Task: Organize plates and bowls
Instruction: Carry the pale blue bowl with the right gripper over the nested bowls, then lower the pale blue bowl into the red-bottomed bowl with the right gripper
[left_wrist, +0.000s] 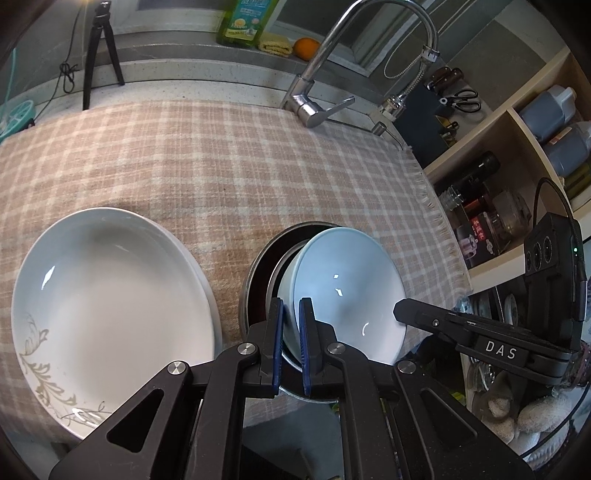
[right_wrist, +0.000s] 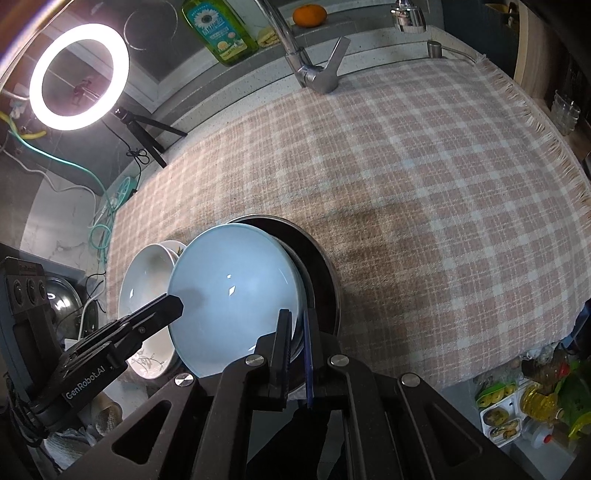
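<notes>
The light blue bowl (left_wrist: 343, 291) sits tilted in a dark metal pan (left_wrist: 258, 273) at the near edge of the desk, which is covered by a pink and white checked cloth (left_wrist: 221, 166). Its far-left rim leans on the pan's inner wall.

The left tool (left_wrist: 291, 343) pinches the bowl's near-left rim, one blue pad (left_wrist: 277, 343) outside the wall and the other inside, the pair drawn close on the thin ceramic. The right tool (right_wrist: 297, 354) grips the same bowl (right_wrist: 232, 295) at its near-right rim, its fingers likewise closed on the wall, with the pan (right_wrist: 321, 273) just behind it. From the left wrist view the right tool's finger (left_wrist: 413, 314) shows at the bowl's right edge.

To the left of the pan, near it but apart, a white plate with a grey leaf pattern (left_wrist: 110, 306) rests flat on the cloth; it seems to sit on a second plate, though I cannot be sure.

At the far side stand a chrome tap (left_wrist: 325, 74), a green bottle of dish soap (left_wrist: 243, 22), an orange (left_wrist: 306, 48) and a small black tripod (left_wrist: 99, 55). A lit ring light (right_wrist: 79, 75) glows at the far left in the right wrist view. Shelves with dark bottles (left_wrist: 554, 122) stand on the right.
</notes>
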